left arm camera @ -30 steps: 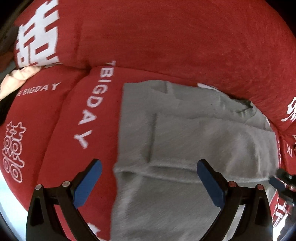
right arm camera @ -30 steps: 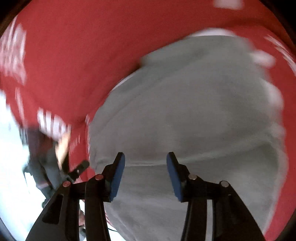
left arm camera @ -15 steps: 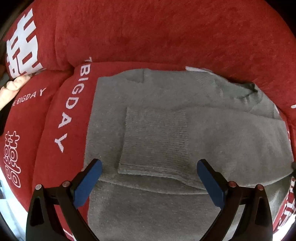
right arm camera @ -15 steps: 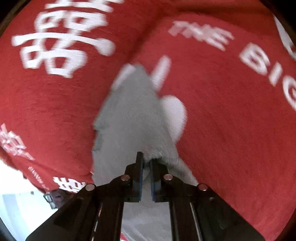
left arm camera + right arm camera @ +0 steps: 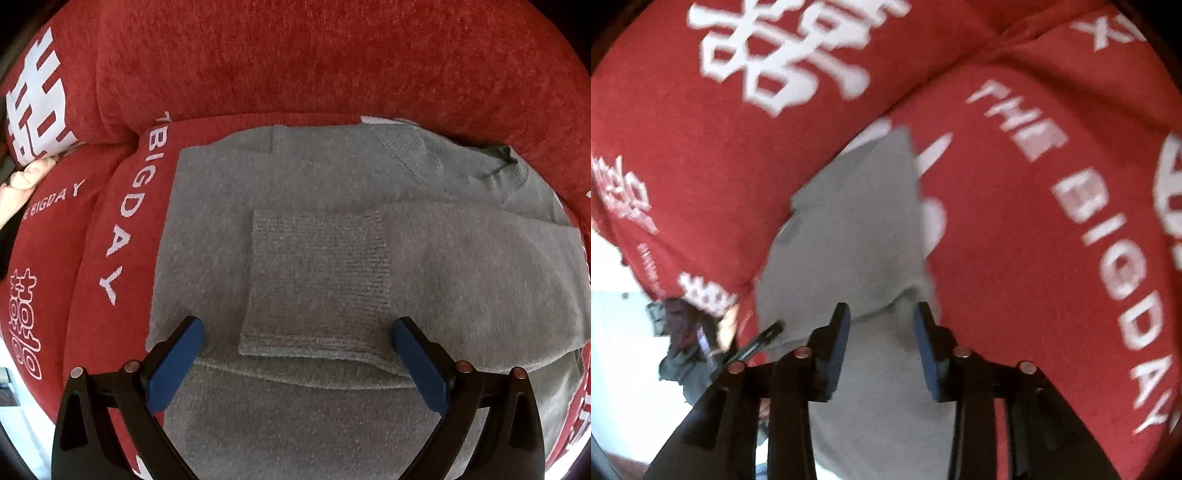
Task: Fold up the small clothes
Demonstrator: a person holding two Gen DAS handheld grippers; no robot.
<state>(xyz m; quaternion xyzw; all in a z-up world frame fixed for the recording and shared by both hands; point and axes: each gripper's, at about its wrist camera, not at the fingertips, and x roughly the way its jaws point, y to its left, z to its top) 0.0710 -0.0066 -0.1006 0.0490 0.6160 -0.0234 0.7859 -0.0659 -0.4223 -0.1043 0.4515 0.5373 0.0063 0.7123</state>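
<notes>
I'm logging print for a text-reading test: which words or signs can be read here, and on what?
"BIGDAY": white, down the red cover beside the sweater.
"E BIGDAY": smaller, on the cover farther left, start cut off.
"THE BIGDAY": on the cover in the right wrist view, blurred.
Large white Chinese-style signs: not legible.
Sweater: no text.

You have one grey sweater [image 5: 295, 229] laid out on one red sofa cover [image 5: 295, 62] printed with white lettering. Two sleeves show folded across its front, one cuff [image 5: 317, 284] uppermost. You hold two tongs, left tongs [image 5: 295, 365] and right tongs [image 5: 882, 343], each with two blue pads [image 5: 173, 369].
</notes>
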